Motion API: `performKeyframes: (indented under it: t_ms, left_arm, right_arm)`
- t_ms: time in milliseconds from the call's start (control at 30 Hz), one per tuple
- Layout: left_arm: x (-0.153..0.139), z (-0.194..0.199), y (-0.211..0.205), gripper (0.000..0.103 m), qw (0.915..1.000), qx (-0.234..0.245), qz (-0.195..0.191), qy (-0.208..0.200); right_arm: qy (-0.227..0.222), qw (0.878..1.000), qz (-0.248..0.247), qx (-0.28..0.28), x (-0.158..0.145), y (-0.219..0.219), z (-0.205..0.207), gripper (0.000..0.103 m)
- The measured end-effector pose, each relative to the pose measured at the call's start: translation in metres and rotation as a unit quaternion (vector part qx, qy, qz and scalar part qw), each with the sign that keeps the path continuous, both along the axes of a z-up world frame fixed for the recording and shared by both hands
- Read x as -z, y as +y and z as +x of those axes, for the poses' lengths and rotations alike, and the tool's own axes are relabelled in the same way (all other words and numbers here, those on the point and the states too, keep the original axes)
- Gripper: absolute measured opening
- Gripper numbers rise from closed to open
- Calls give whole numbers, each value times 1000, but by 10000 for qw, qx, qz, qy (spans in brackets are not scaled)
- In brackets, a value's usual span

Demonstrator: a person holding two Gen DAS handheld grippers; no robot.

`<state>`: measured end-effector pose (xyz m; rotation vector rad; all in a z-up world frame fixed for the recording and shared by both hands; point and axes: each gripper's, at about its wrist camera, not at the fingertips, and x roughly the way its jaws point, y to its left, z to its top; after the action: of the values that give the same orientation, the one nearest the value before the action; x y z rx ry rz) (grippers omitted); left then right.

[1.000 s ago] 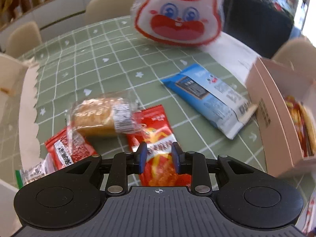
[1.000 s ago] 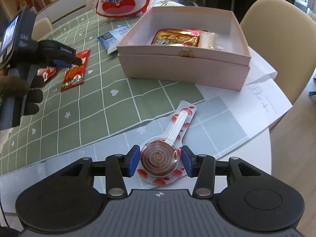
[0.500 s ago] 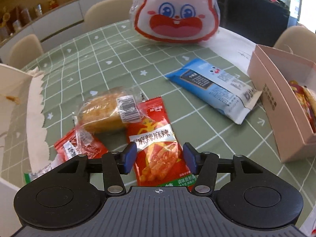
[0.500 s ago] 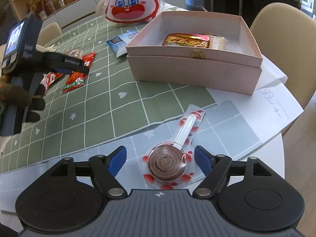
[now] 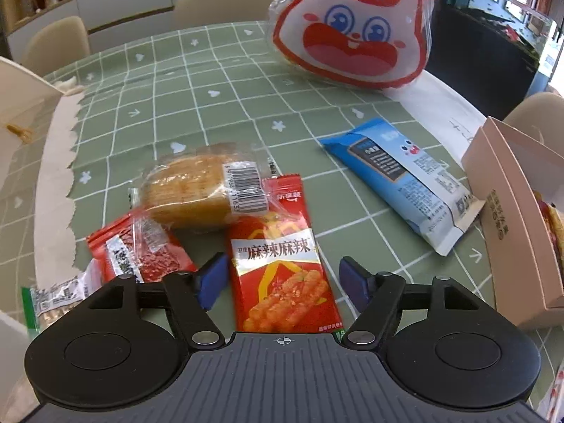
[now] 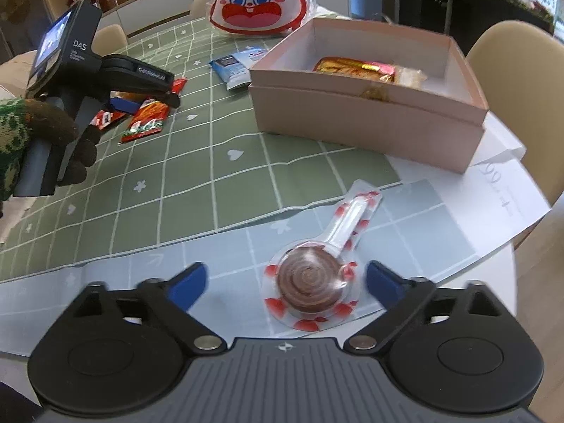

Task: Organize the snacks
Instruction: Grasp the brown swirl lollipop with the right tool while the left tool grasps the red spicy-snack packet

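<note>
My left gripper point(image 5: 283, 278) is open, its blue pads either side of a red spicy-snack packet point(image 5: 282, 264) lying flat on the green tablecloth. A wrapped bread point(image 5: 201, 194), a smaller red packet point(image 5: 137, 257) and a blue-white packet point(image 5: 405, 179) lie nearby. My right gripper point(image 6: 285, 282) is open wide around a wrapped chocolate swirl lollipop point(image 6: 310, 282) lying on the cloth. The pink box point(image 6: 370, 120) holds a few snacks. The left gripper also shows in the right wrist view point(image 6: 141, 100).
A large bunny-face bag point(image 5: 352, 28) stands at the table's far side. White paper point(image 6: 500, 190) lies under the box near the table edge. Beige chairs surround the table. A box lid point(image 5: 21, 105) is at left.
Both grippers opened: the left let go of the red snack packet and the right let go of the lollipop. Both packets now lie on the table between wide-apart pads.
</note>
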<state>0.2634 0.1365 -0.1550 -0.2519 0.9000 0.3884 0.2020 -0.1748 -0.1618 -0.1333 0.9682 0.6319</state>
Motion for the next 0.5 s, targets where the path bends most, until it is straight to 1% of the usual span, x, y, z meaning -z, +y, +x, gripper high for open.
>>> performKeyframes:
  t_ms: [33,67,133,200,300,367,433,500]
  left_arm:
    - [-1,-3,-1,70,10000,71,-17,10]
    - [-2,-6,-4,64,9999,159,-41,31]
    - [-4,-16,-16,63,9987,439,-255,38]
    - [-6,-32,-33,62,9957,804,-463,31]
    - [-8,-61,-65,62,9891,1360,-555,115]
    - [-10,-79,-85,62,9828,1699,-693,199]
    - [-9,-93,-100,62,9779,1913,-801,275]
    - [-10,-101,-113,62,9731,2147,-770,336]
  right_arm:
    - [-11,10000,5,34,0,1,0,103]
    - [-12,10000,1,63,1,1,0,103]
    - [16,9999,17,124,0,1,0,103]
    - [61,9999,36,146,-1,1,2,103]
    - [96,9999,27,81,-1,2,5,103]
    - [89,9998,28,161,-1,2,4,103]
    - [18,9996,-91,273,-1,3,1,99]
    - [-69,9989,-195,411,-2,3,-2,89]
